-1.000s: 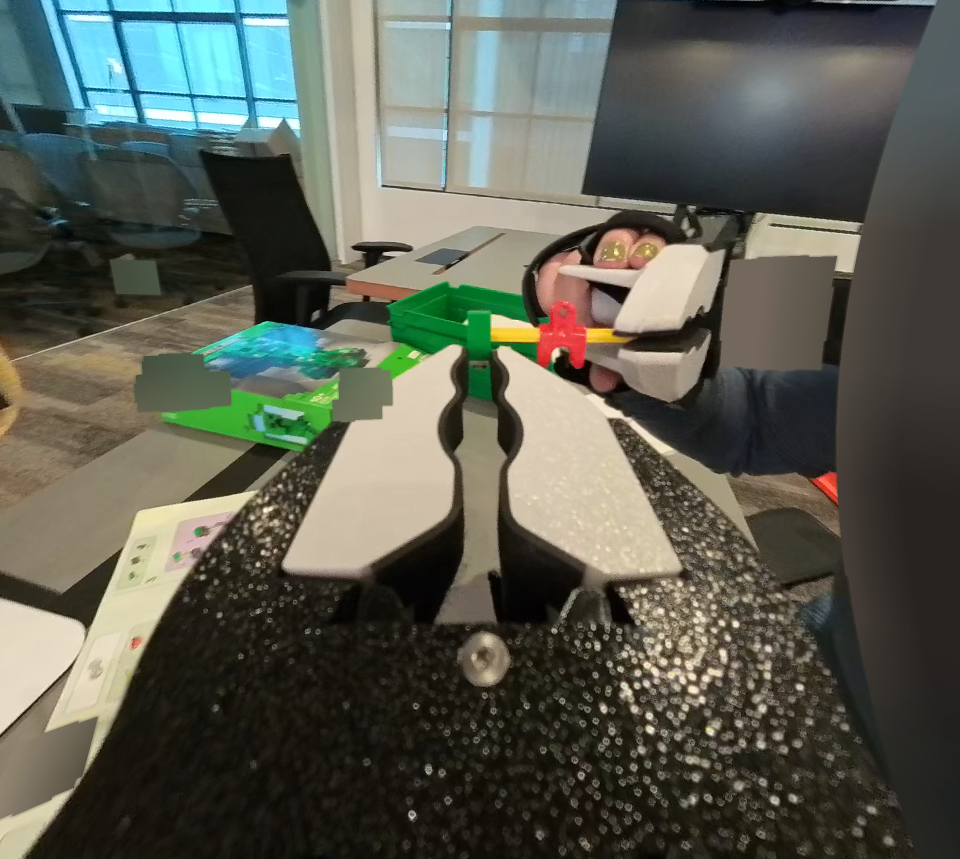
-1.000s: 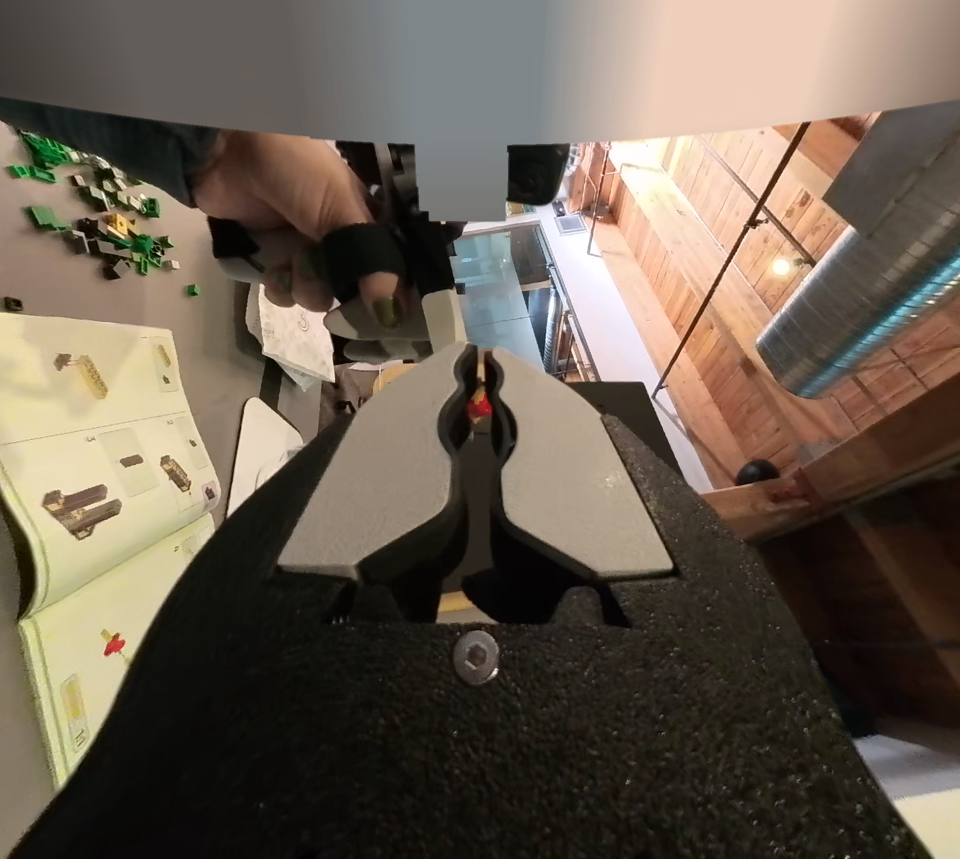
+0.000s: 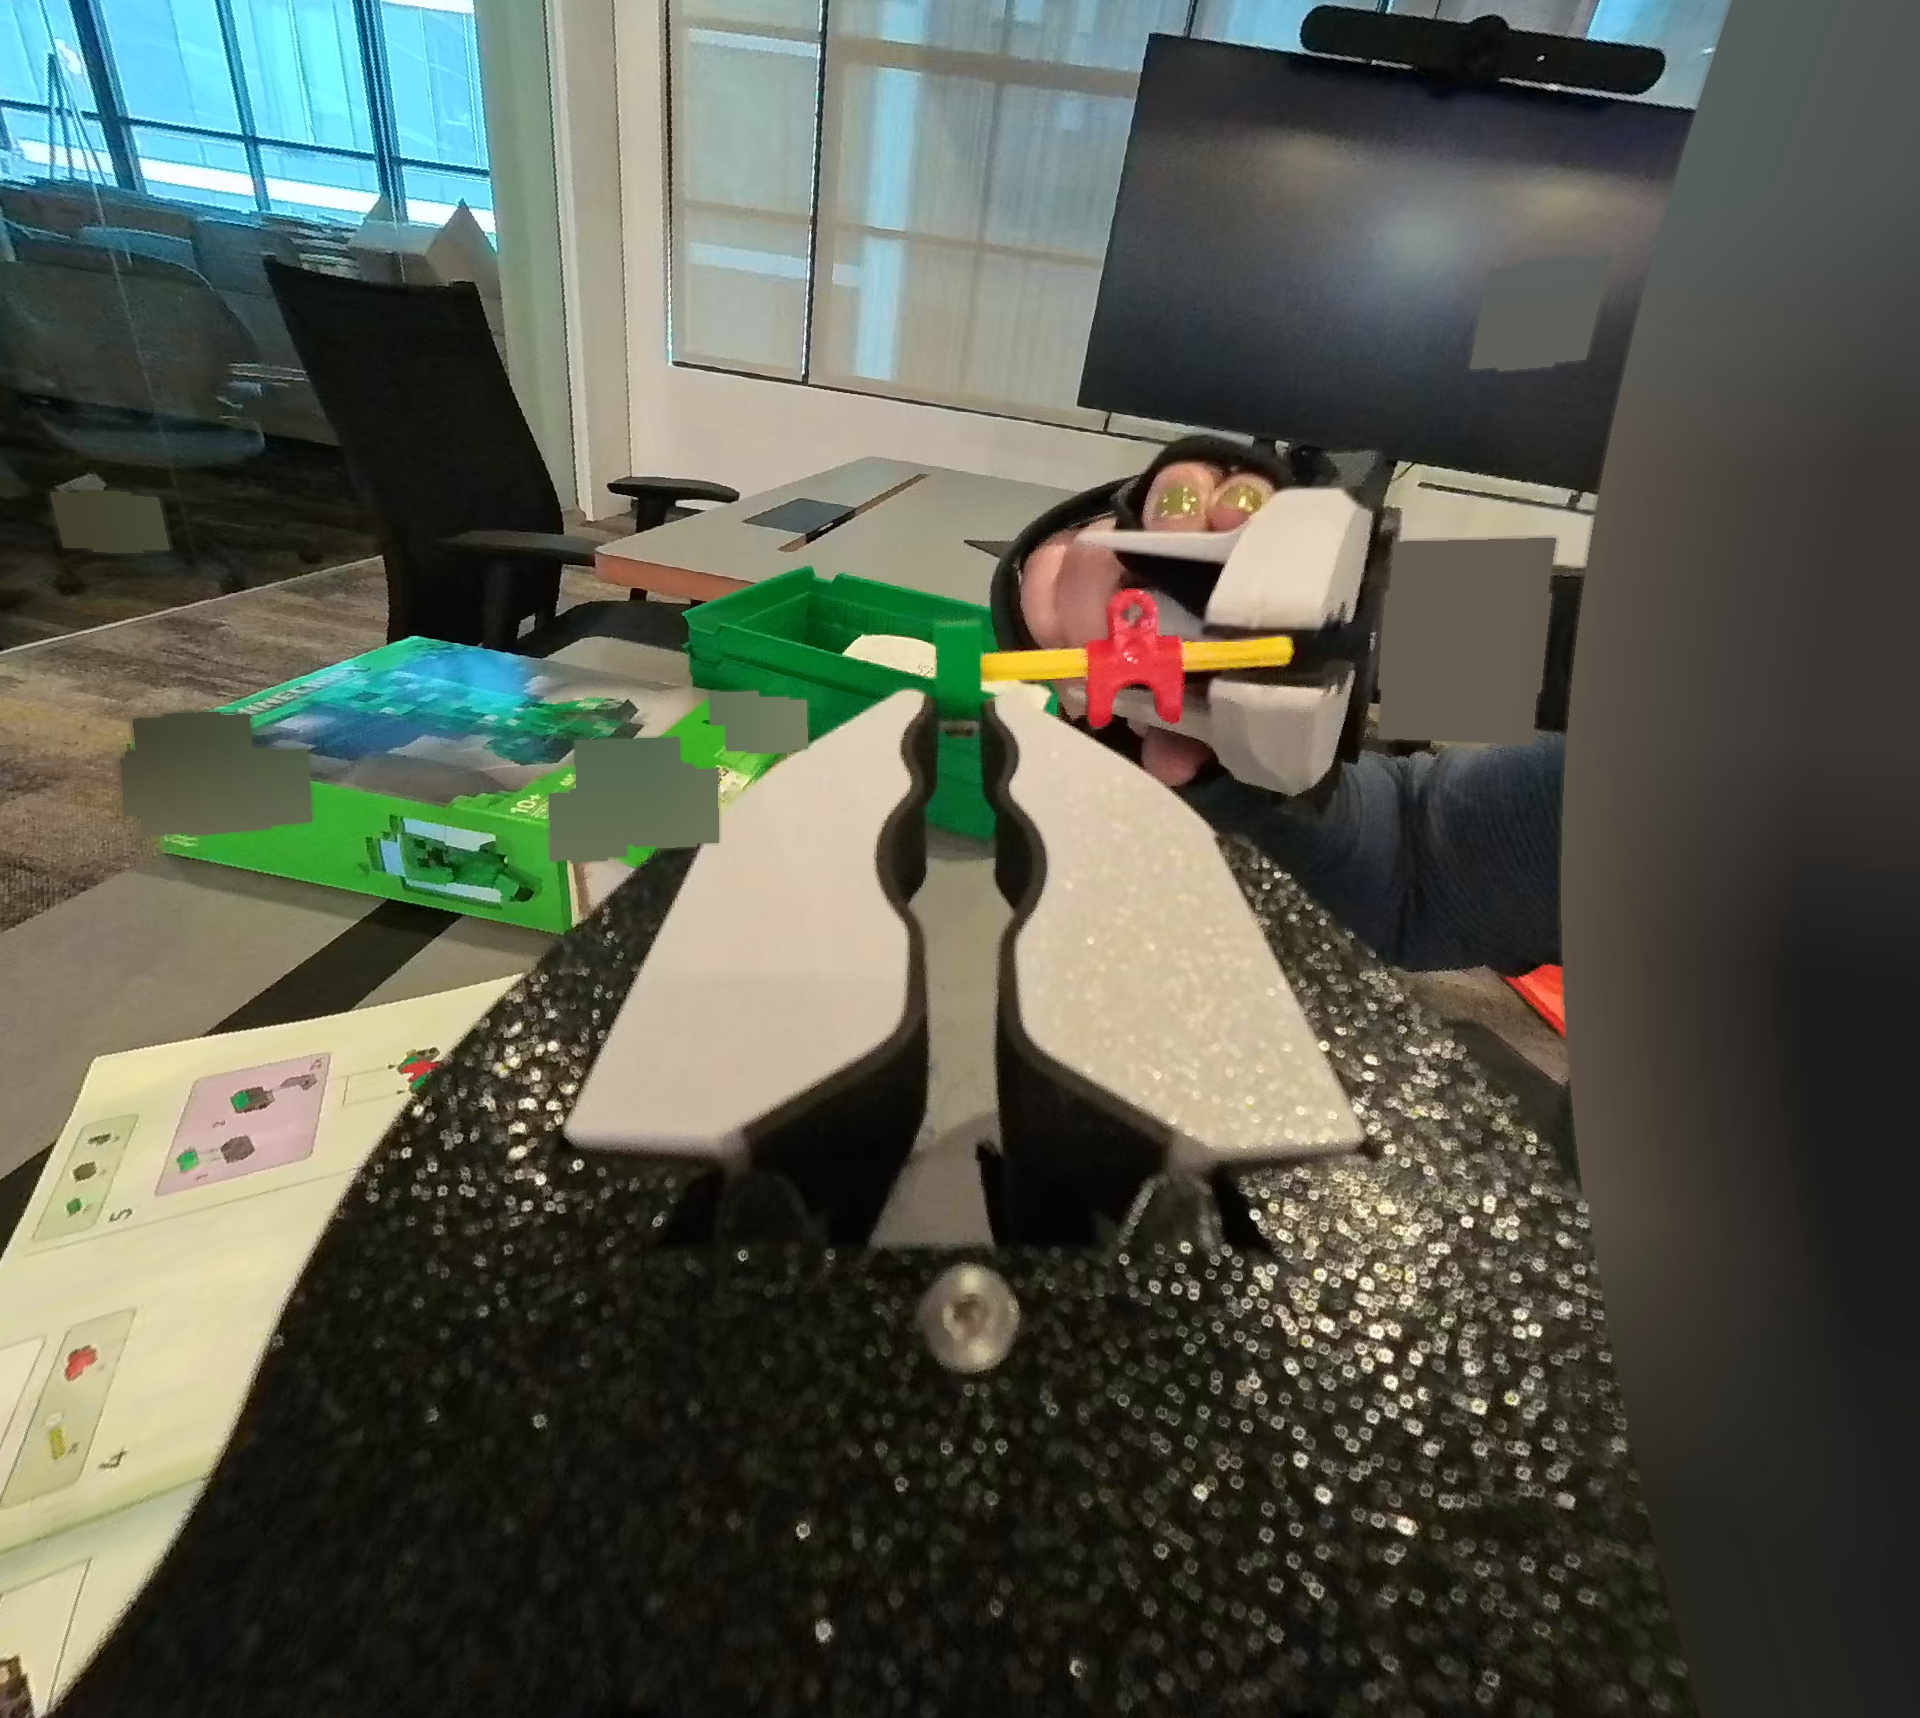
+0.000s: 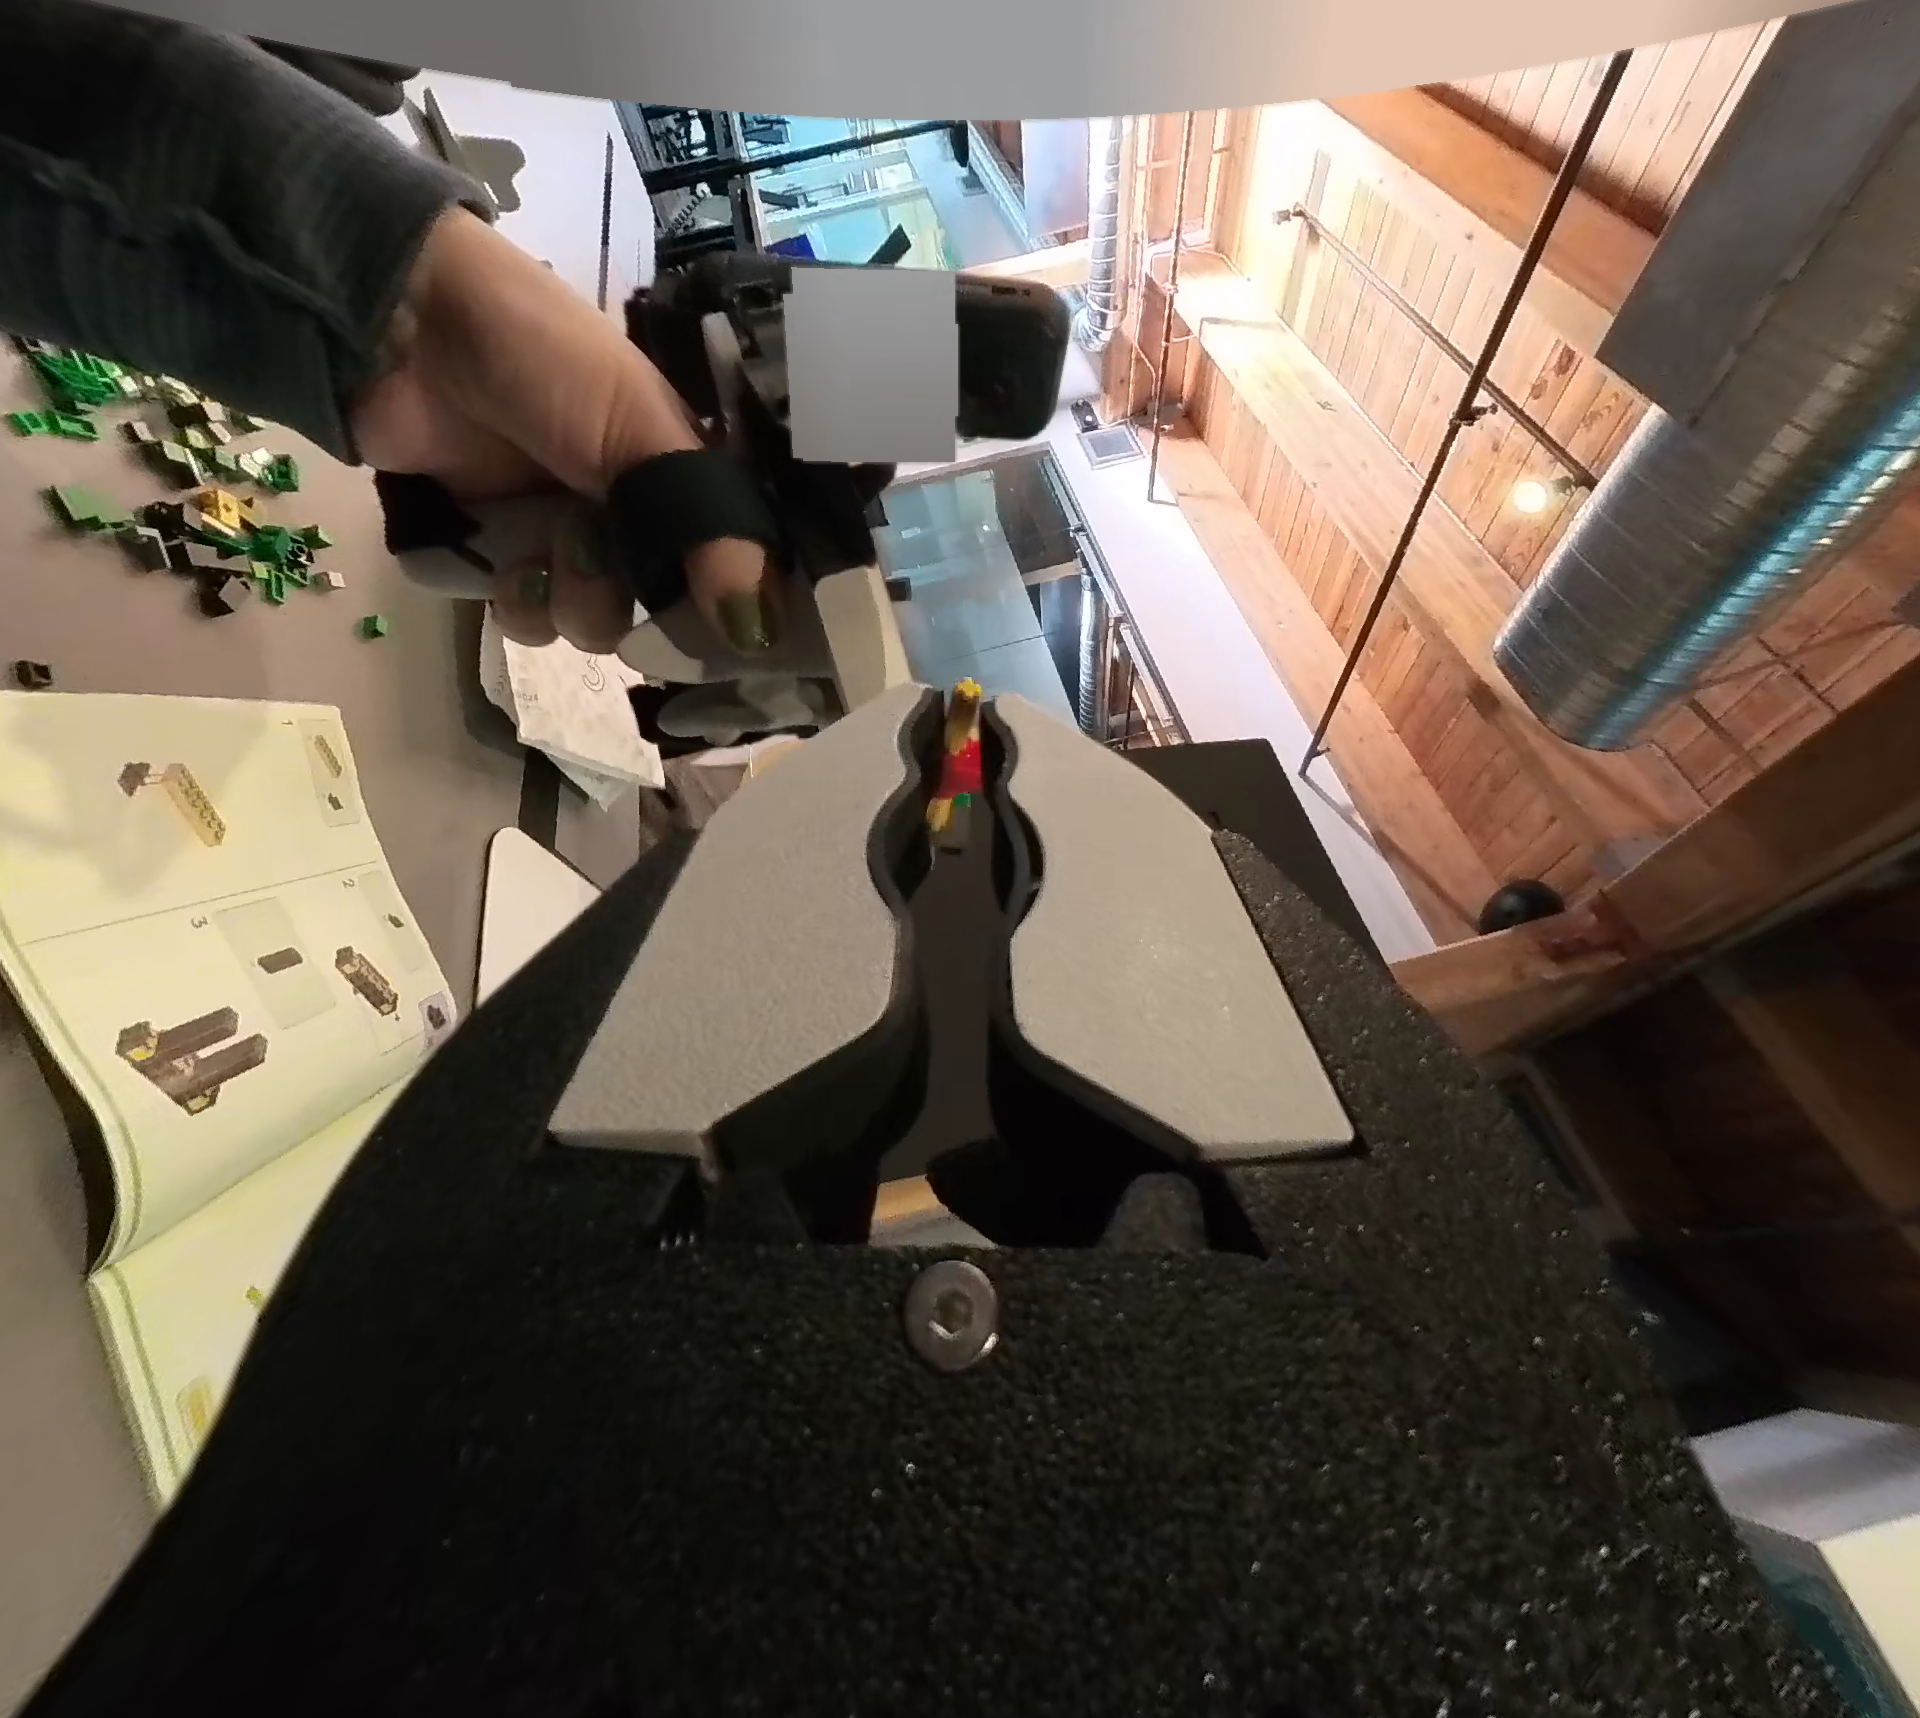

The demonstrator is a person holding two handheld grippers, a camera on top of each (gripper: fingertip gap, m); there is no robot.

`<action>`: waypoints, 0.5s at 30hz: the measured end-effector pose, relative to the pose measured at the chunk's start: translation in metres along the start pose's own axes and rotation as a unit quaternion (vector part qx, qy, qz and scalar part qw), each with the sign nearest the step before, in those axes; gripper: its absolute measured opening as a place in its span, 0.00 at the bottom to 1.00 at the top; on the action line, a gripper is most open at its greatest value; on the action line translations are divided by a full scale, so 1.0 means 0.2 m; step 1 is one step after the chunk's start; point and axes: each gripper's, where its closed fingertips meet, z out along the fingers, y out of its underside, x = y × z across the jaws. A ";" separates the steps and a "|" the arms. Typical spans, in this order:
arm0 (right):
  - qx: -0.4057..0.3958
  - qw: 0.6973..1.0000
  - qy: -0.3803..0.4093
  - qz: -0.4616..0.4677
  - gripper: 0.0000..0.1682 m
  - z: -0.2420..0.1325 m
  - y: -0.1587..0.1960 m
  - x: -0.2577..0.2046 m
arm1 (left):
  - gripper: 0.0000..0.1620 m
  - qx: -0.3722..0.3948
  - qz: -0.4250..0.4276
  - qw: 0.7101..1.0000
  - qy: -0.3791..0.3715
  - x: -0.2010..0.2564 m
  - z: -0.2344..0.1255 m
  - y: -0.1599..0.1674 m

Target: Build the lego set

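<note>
The red piece [image 3: 1130,662] now sits farther from the green piece [image 3: 958,658] along the yellow rod [image 3: 1039,662].

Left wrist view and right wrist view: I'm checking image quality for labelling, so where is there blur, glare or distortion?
Left wrist view: bright windows behind, straight frames bowed by the wide lens, yellow rod sharp. Right wrist view: a smooth blurred patch covers the top, a ceiling lamp glares, loose bricks soft.

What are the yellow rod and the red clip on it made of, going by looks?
Yellow rod: likely hard moulded plastic, smooth, flat even colour. Red clip: likely the same plastic but glossier, with bright highlights on its curves.
</note>
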 end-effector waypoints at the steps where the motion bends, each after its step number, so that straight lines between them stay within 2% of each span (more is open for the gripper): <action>1: -0.001 1.000 -0.002 -0.003 0.03 0.00 0.00 -0.01 | 0.05 -0.001 0.001 1.000 0.000 0.00 0.00 0.00; 15: -0.004 0.999 -0.031 0.011 0.03 -0.01 -0.03 -0.02 | 0.05 -0.012 0.007 1.000 0.025 0.03 0.01 0.02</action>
